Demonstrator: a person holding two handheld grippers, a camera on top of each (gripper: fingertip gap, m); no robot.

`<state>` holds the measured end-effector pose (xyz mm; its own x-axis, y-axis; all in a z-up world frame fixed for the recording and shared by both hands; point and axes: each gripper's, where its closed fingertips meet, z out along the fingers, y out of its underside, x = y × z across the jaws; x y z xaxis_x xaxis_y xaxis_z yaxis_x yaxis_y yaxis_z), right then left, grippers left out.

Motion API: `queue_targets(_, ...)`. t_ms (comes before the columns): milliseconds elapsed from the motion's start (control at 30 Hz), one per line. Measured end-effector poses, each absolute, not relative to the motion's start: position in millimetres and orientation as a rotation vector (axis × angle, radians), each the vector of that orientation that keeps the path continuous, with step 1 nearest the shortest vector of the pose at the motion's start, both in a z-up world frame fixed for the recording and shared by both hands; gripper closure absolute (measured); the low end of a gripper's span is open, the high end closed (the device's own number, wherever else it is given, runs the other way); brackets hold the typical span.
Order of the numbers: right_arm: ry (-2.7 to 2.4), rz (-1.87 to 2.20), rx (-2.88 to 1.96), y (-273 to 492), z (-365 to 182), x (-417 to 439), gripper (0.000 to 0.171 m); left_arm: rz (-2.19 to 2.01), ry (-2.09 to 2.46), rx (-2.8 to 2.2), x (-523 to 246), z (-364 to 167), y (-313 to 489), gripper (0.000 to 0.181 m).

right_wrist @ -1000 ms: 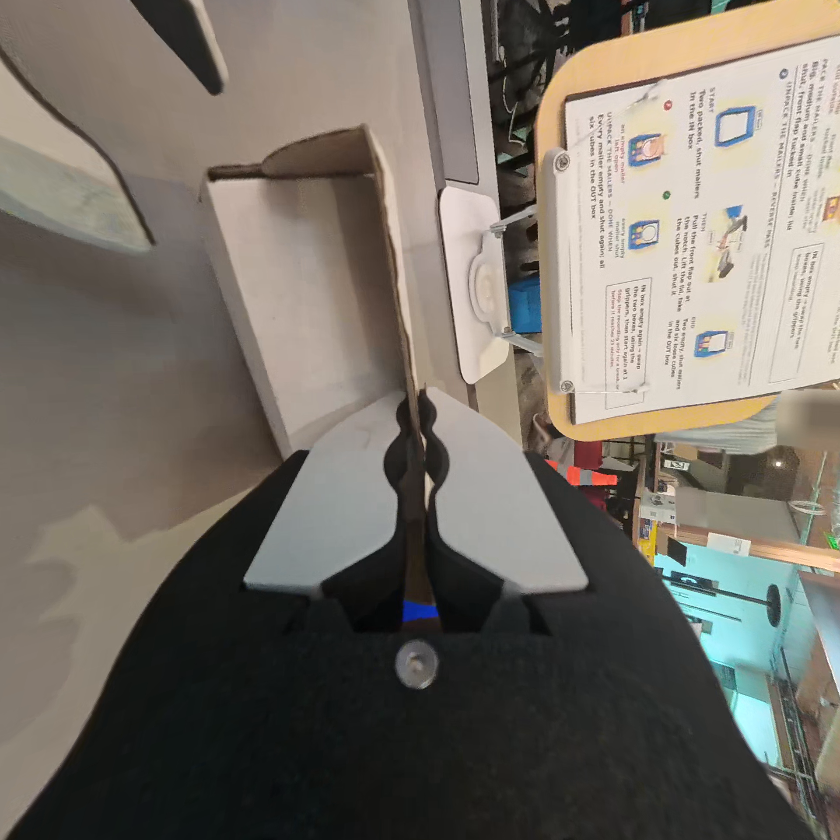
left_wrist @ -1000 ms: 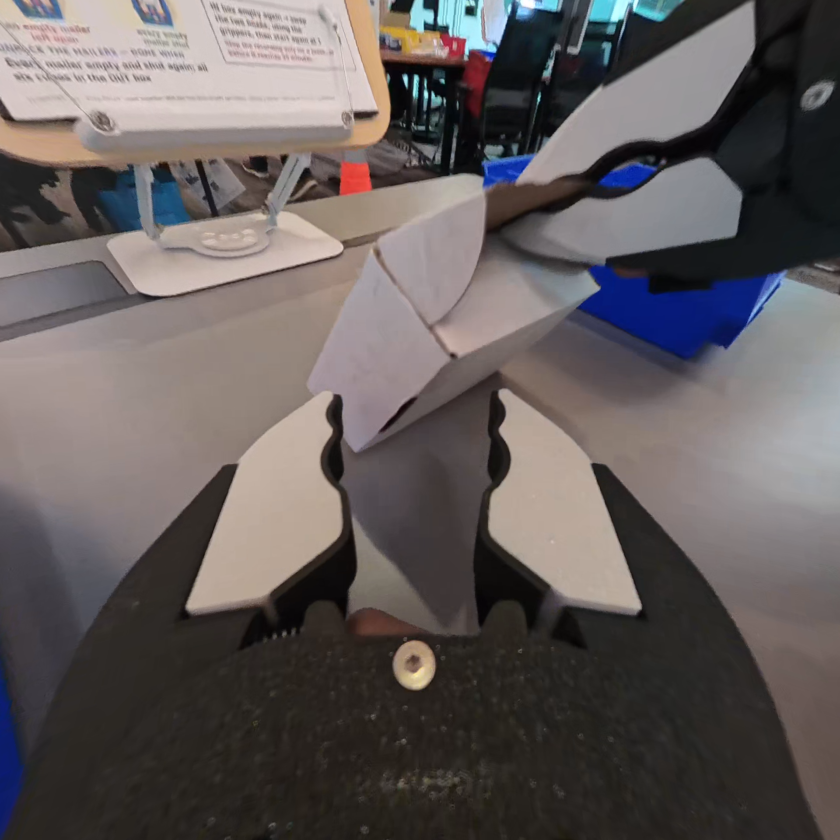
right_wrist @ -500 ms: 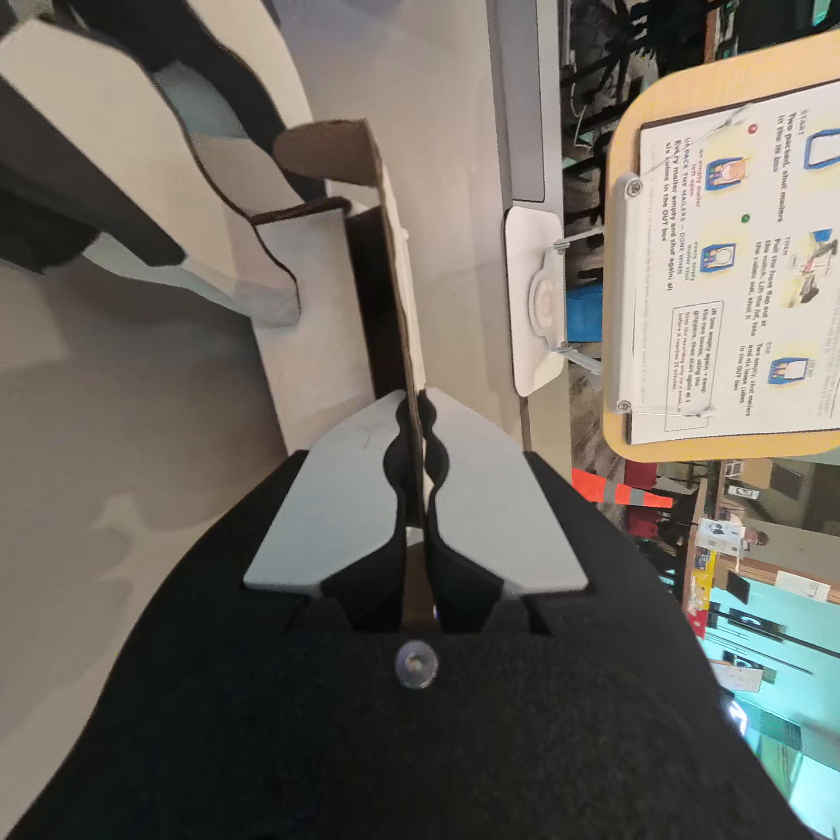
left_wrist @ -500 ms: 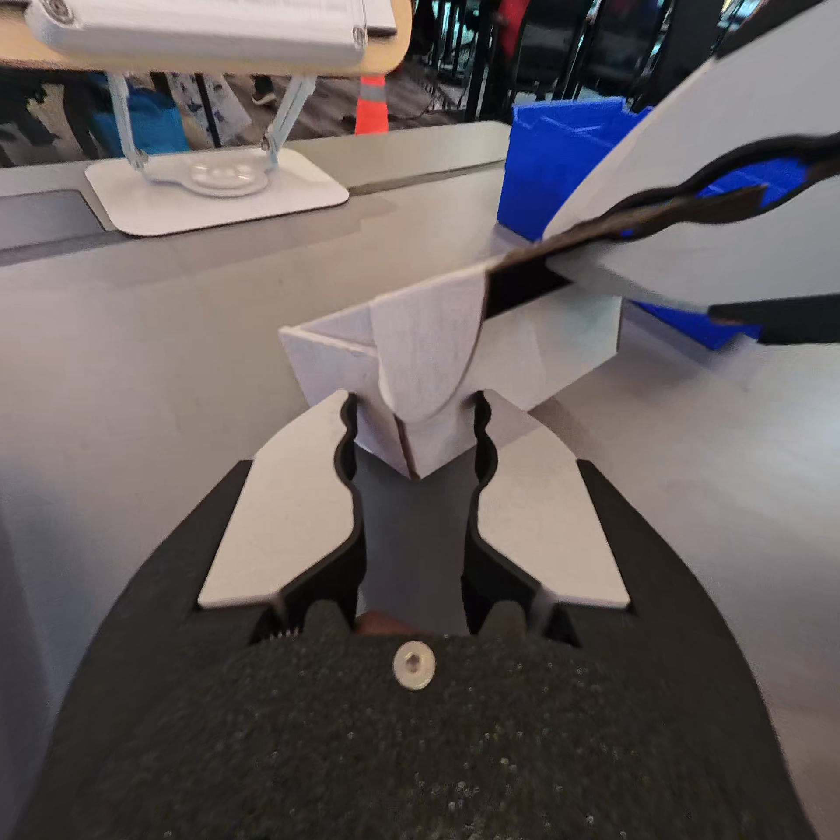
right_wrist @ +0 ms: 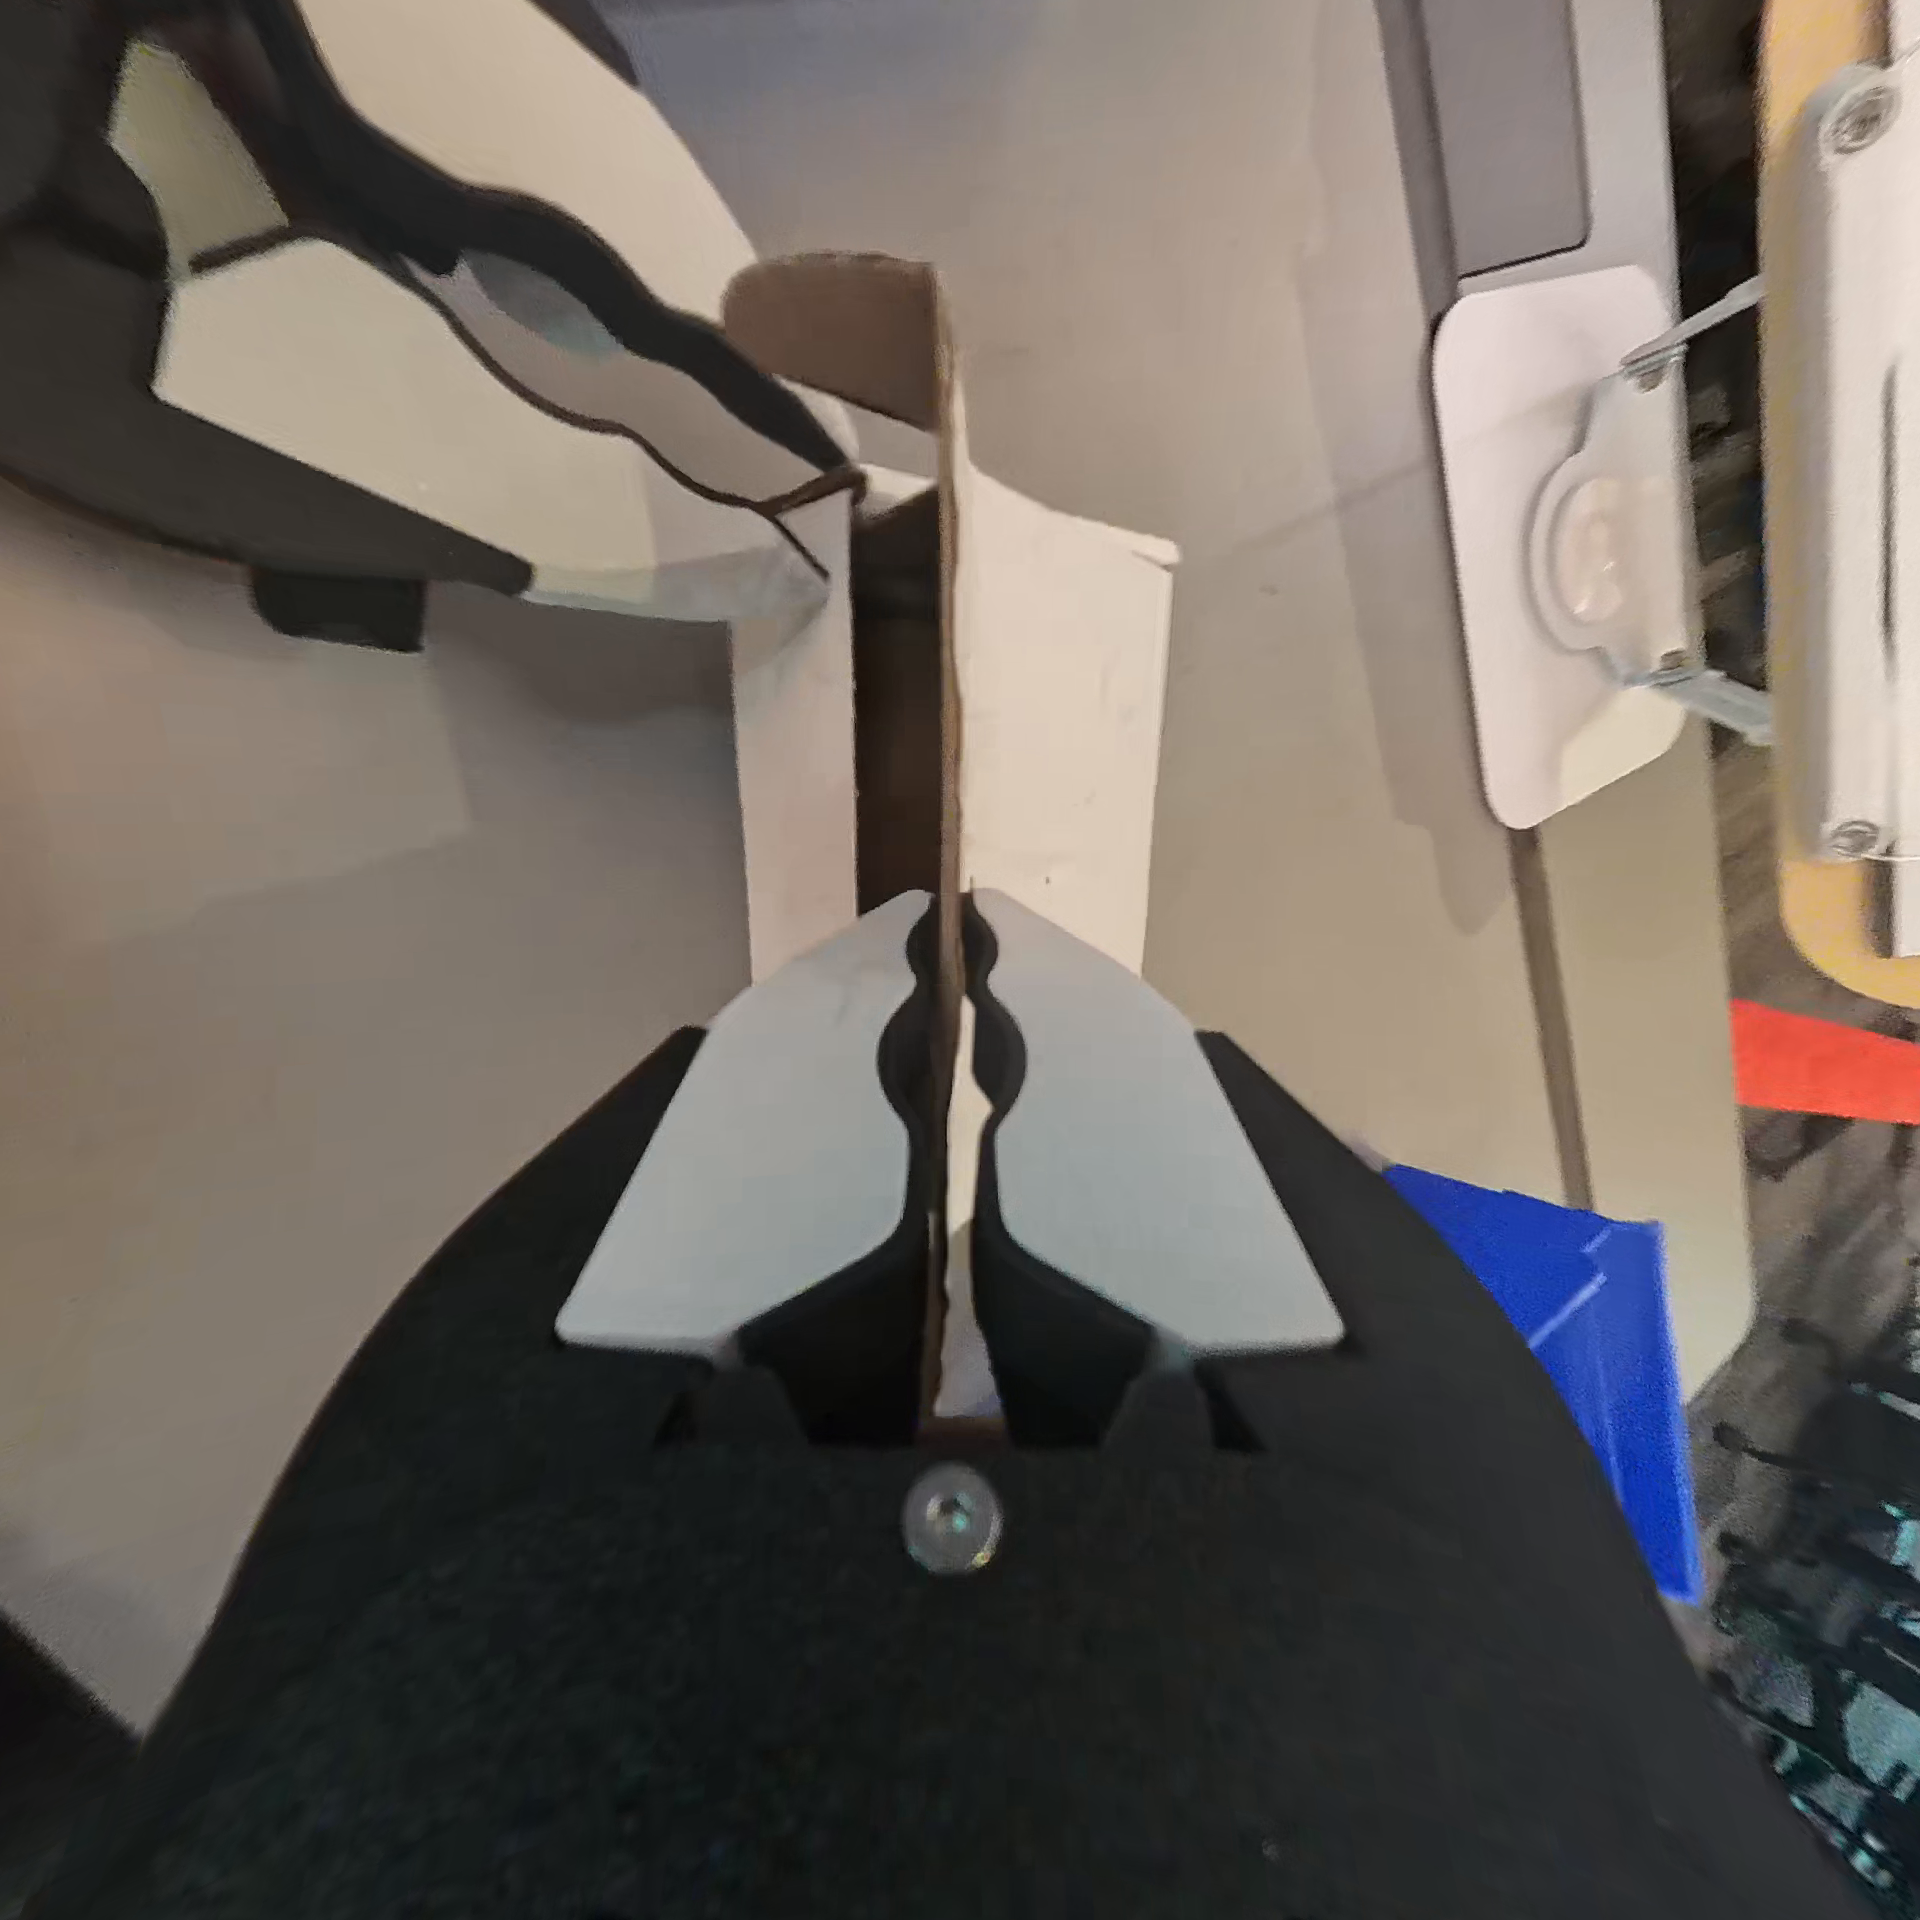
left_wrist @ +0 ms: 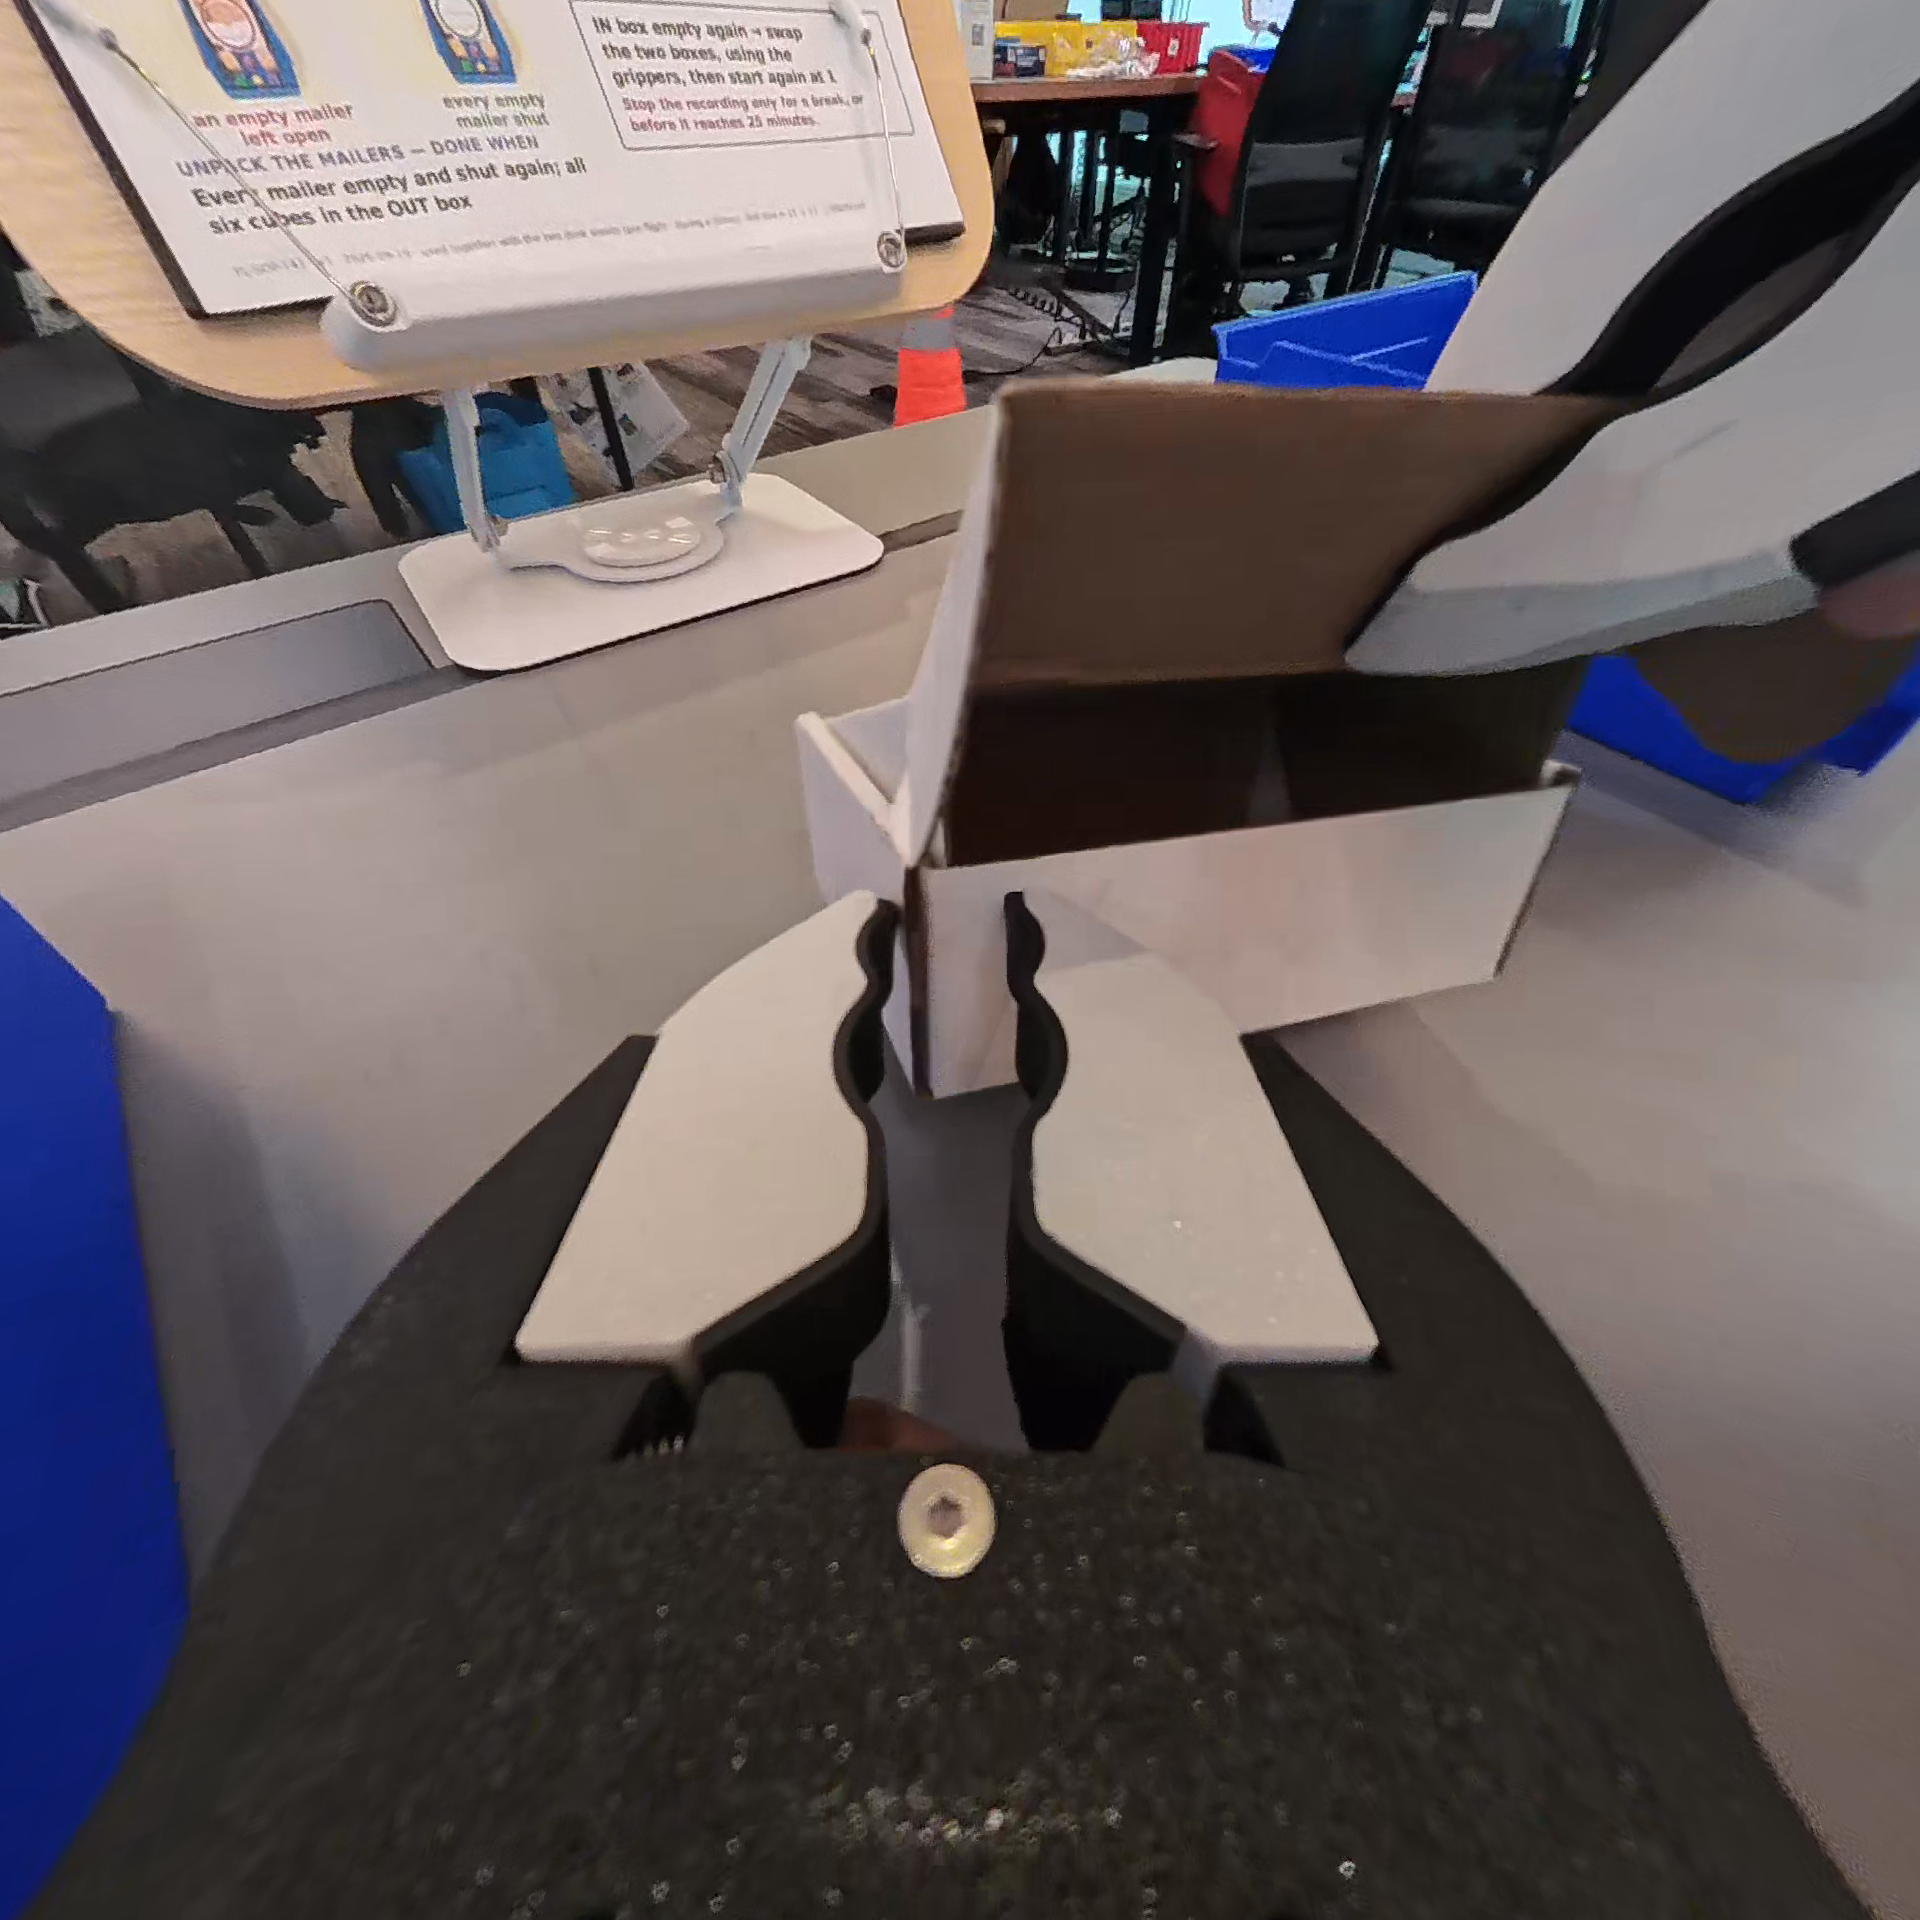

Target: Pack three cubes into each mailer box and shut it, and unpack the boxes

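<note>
A white mailer box point(left_wrist: 1247, 914) stands on the grey table with its lid point(left_wrist: 1195, 520) lifted, brown inside showing. No cubes show in the dark interior. My left gripper point(left_wrist: 945, 914) is shut on the box's near left corner wall. My right gripper point(right_wrist: 948, 894) is shut on the lid point(right_wrist: 948, 623), which I see edge-on there, above the white box point(right_wrist: 1060, 675). The right gripper also shows at the top right of the left wrist view point(left_wrist: 1662, 416). The left gripper shows at the upper left of the right wrist view point(right_wrist: 821, 488).
A blue bin point(left_wrist: 1340, 332) stands behind the box at the right, and it also shows in the right wrist view point(right_wrist: 1538, 1299). Another blue wall point(left_wrist: 52, 1299) is at the far left. An instruction board point(left_wrist: 520, 156) stands on a white base point(left_wrist: 644, 561) at the back. Tip to tip, the grippers are about 8 cm apart.
The box hung tilted from the right gripper by its flap; it now sits level with the lid raised. The left gripper's fingers have closed onto its corner.
</note>
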<state>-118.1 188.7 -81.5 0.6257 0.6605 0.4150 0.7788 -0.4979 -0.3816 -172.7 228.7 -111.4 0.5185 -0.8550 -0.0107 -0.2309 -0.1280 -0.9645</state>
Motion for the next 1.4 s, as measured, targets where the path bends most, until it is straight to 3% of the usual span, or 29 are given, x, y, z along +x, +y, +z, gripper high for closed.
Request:
queue_targets(233,-1.164,-0.267,-2.306,192,-81,-119,0.169,-0.627,1.032,-1.826,-175,-146,233,0.168)
queue_targets(433,-1.126,-0.272,-2.327,201,-74,-112,0.169,-0.769,0.932,-1.618,-181,-99,223,0.176)
queue_targets(733,-1.193,-0.161,-2.36,195,-80,-127,0.169,-0.628,1.037,-1.778,-170,-141,236,0.179)
queue_targets(1400,-1.042,0.003,-2.461,205,-60,-124,0.168,-0.49,0.937,-1.625,-188,-108,234,0.181)
